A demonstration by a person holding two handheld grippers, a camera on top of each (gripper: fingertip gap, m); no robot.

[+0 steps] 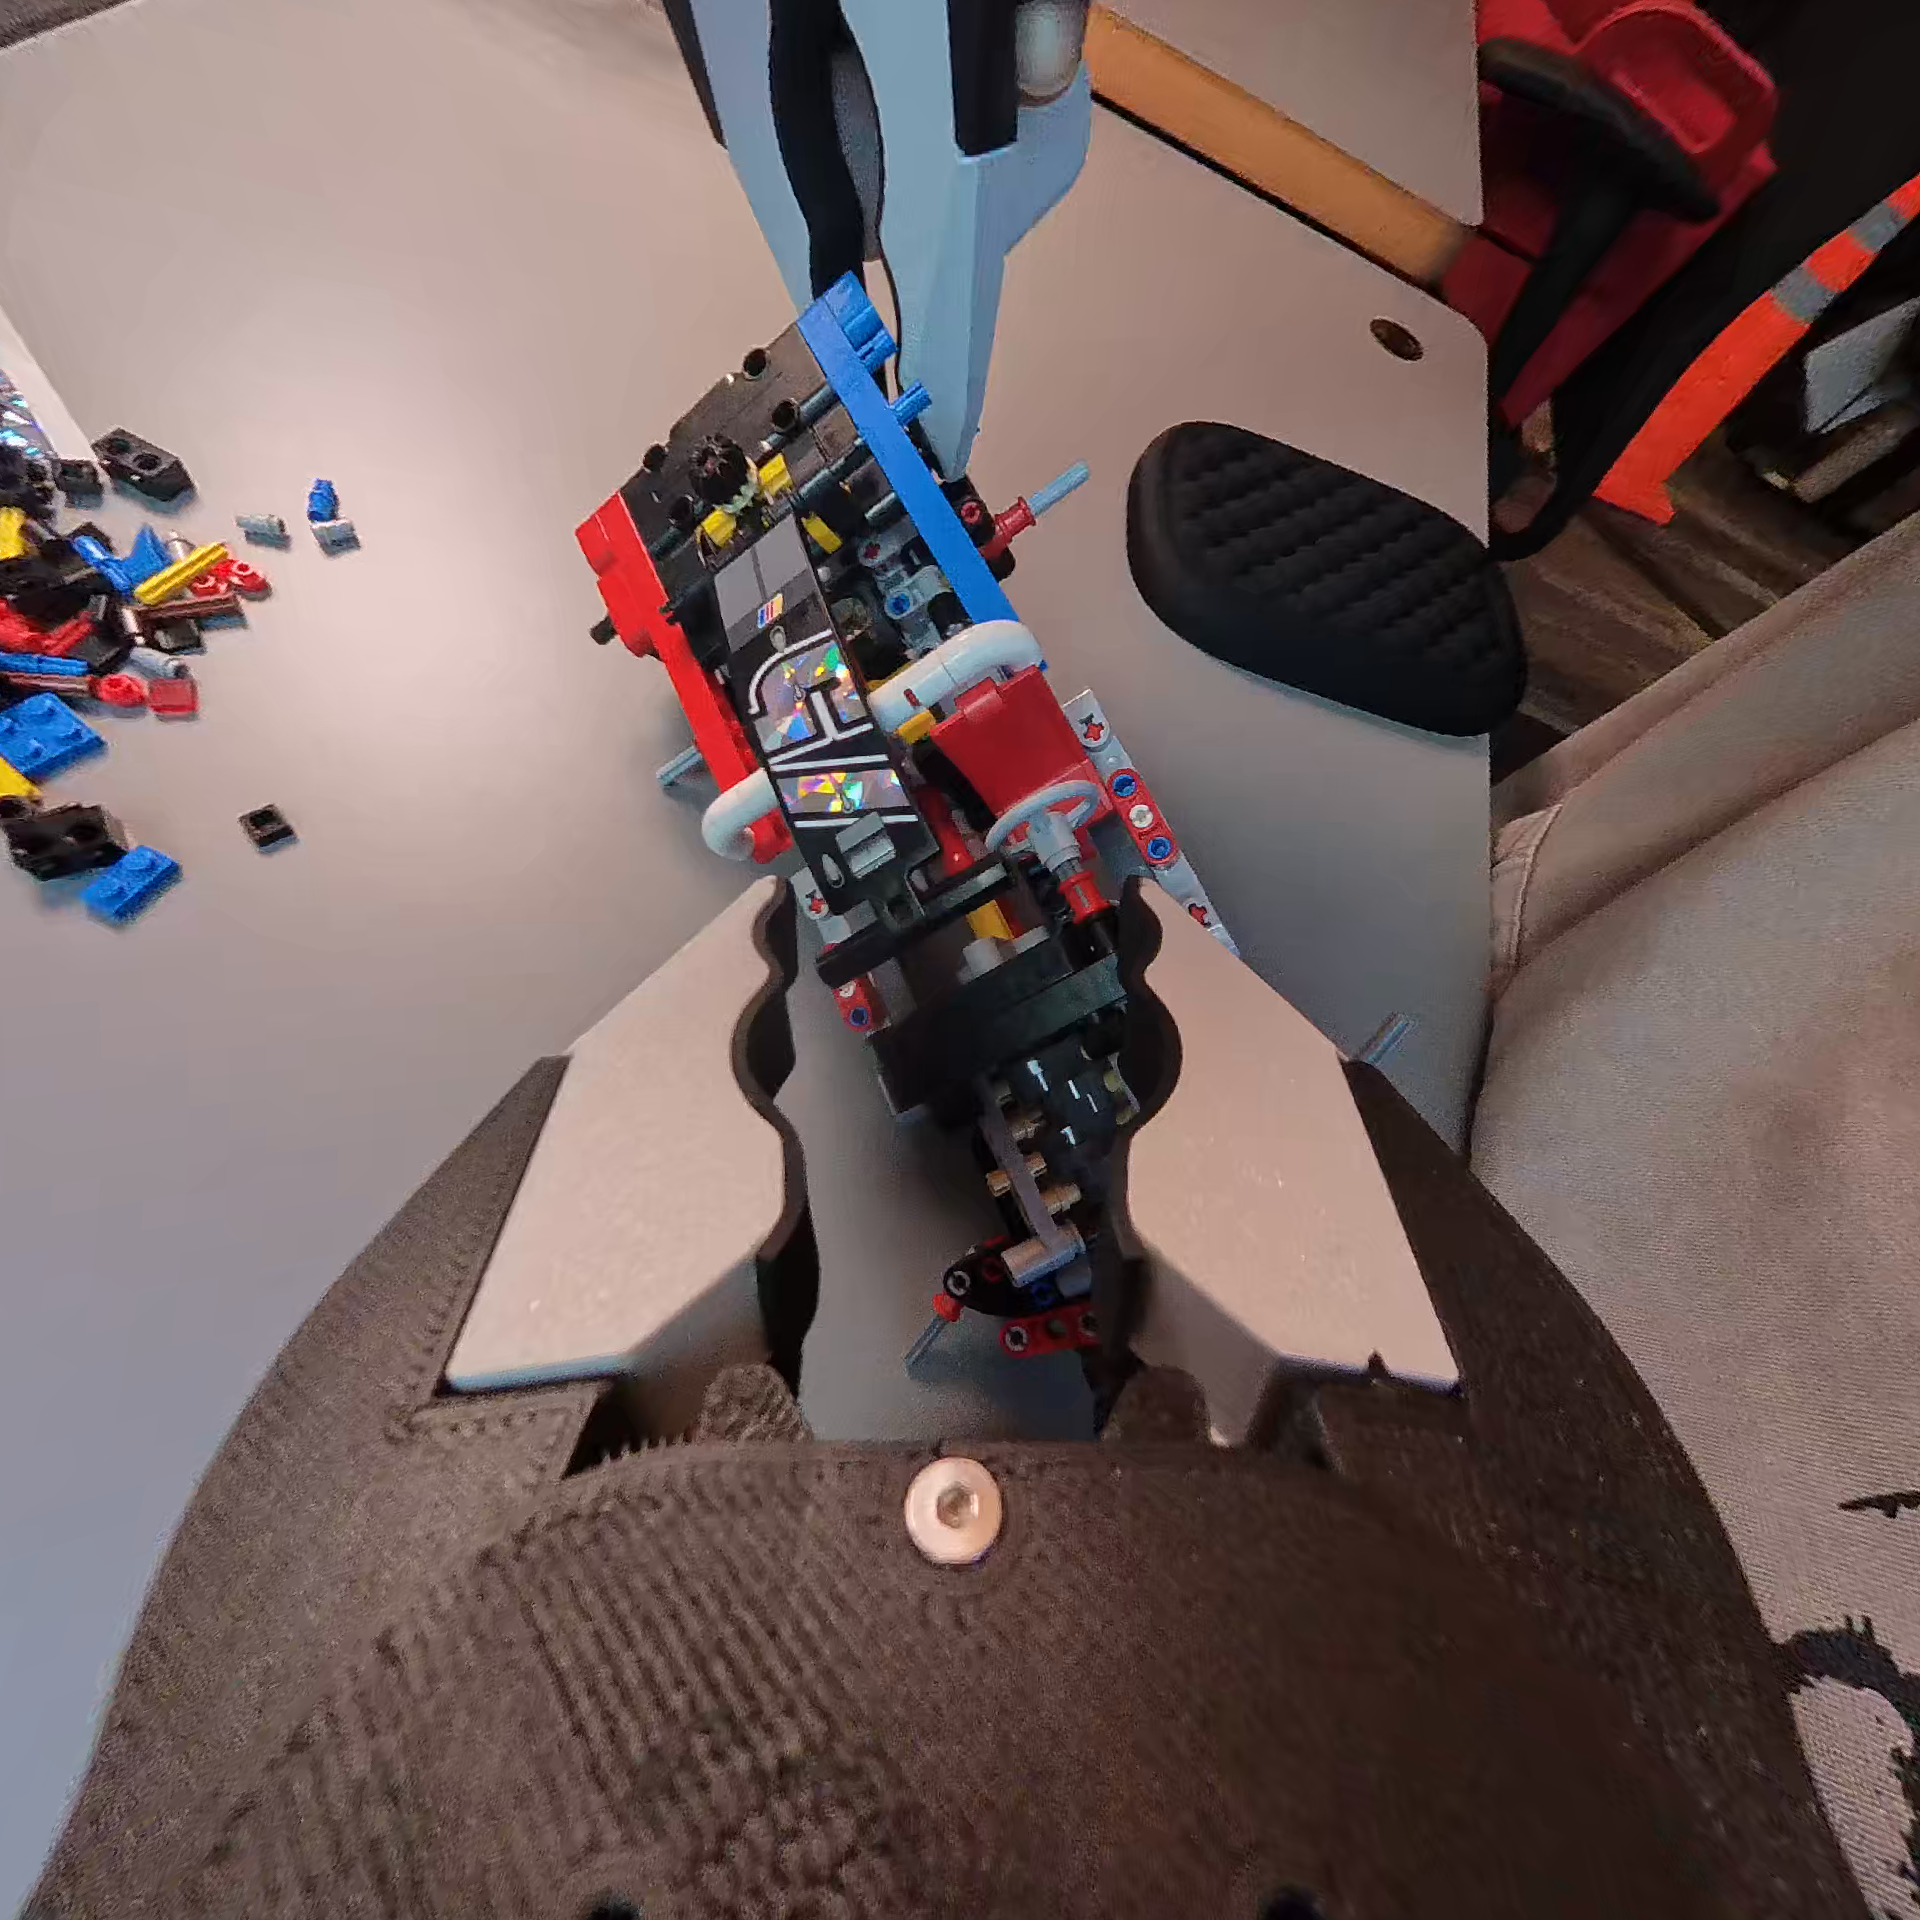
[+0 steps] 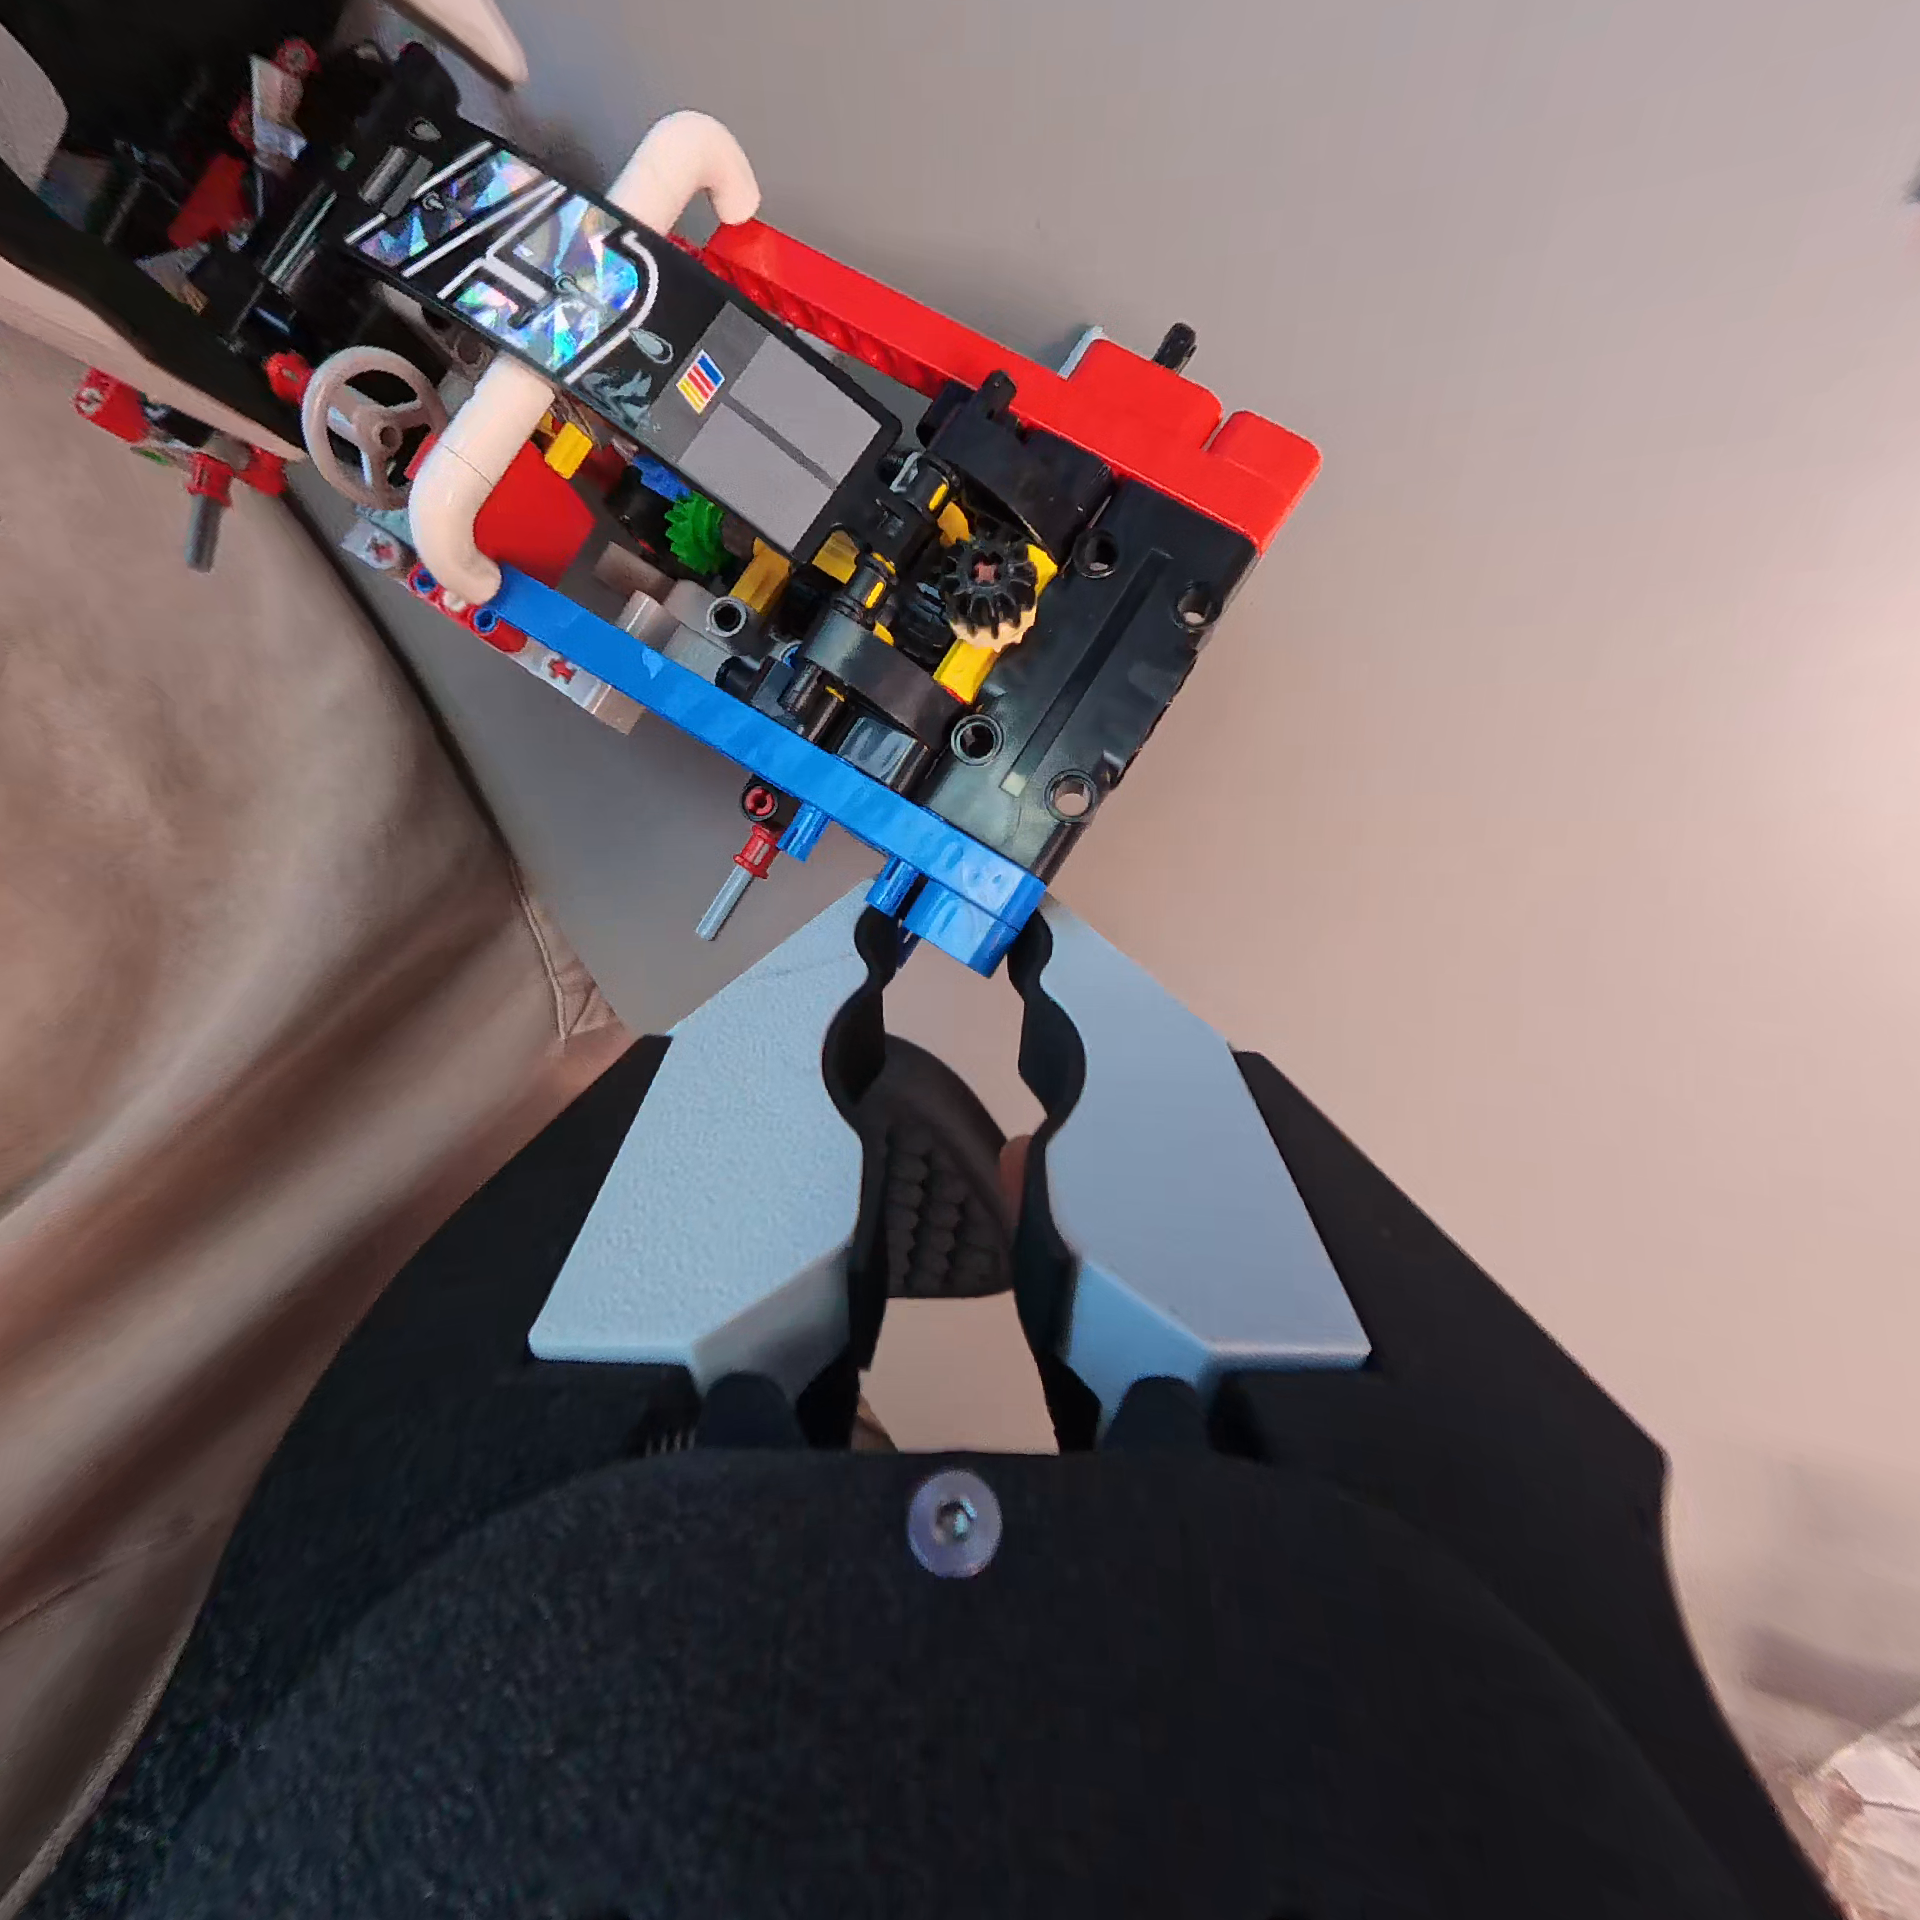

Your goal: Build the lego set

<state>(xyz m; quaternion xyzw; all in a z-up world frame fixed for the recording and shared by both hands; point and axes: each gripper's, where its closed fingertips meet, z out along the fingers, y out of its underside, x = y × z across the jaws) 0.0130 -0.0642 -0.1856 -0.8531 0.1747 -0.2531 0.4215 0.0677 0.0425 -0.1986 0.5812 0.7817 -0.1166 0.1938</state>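
1. a half-built lego car (image 1: 831,665) lies on a pale grey table (image 1: 416,312), held at both ends by two claws.
2. the left claw (image 1: 961,914) is closed around the narrow black nose end of the car, its grey fingers (image 1: 665,1143) pressing the sides.
3. the right claw (image 2: 951,914) grips the end of a long blue beam (image 2: 769,748) on the car's side, its opening narrow, with blue pins just beside the tips.
4. a red beam (image 2: 987,353) runs along the car's opposite side, with a black frame plate (image 2: 1101,665) between the two beams at the rear.
5. a black panel (image 2: 613,322) on top of the car bears shiny rainbow-foil stickers and a small striped emblem; no words on it can be read.
6. a light grey steering wheel (image 2: 366,431) and curved pale tubes (image 2: 457,488) sit near the middle of the car.
7. a pile of loose lego pieces (image 1: 94,665) in black, blue, red and yellow lies on the table, well apart to the left.
8. a black textured oval pad (image 1: 1320,571) rests near the table's right edge.
9. beige cloth (image 1: 1704,1039) shows beyond that edge.
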